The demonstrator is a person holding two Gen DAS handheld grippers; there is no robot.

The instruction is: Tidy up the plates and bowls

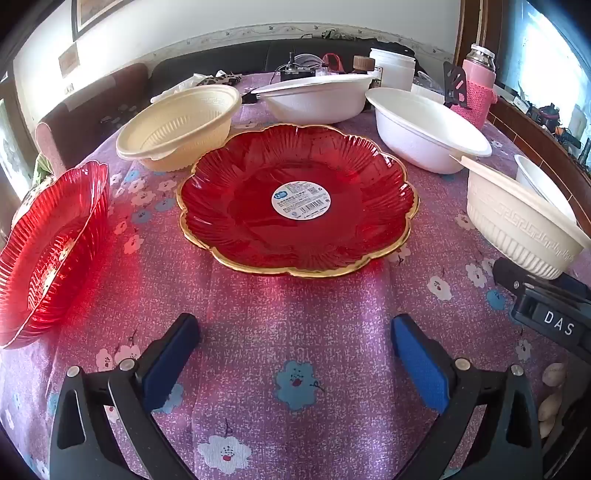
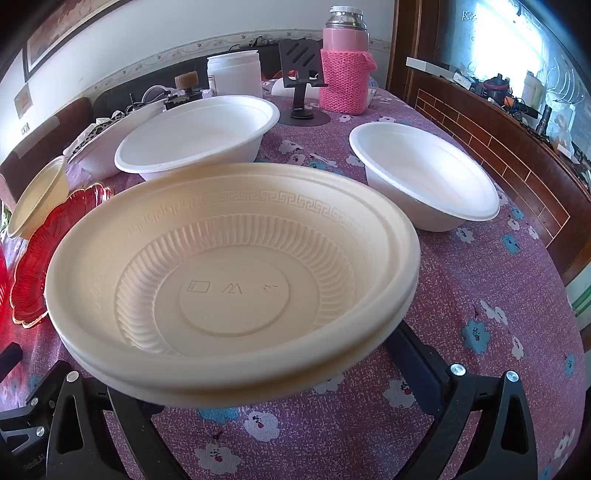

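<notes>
your left gripper point(image 1: 295, 354) is spread wide over bare cloth, the red plate point(image 1: 295, 199) just ahead of its tips. your right gripper point(image 2: 258, 369) stands wide too, gripping nothing, the cream bowl point(image 2: 232, 280) sitting right above its fingers. i'd slide the left fingers low under the plate's gold rim, squarely, before closing.

Probably a home: floral tablecloth point(image 1: 295, 332), sofa point(image 1: 207, 62), framed picture point(image 1: 96, 11).

Red plate point(image 1: 295, 199): my view, glossy ribbed plastic, gold rim.
Cream bowl point(image 2: 232, 280): matt ribbed plastic.
Surface point(image 1: 295, 325): flowered cloth.
Flask sleeve point(image 2: 343, 81): pink knit.
</notes>
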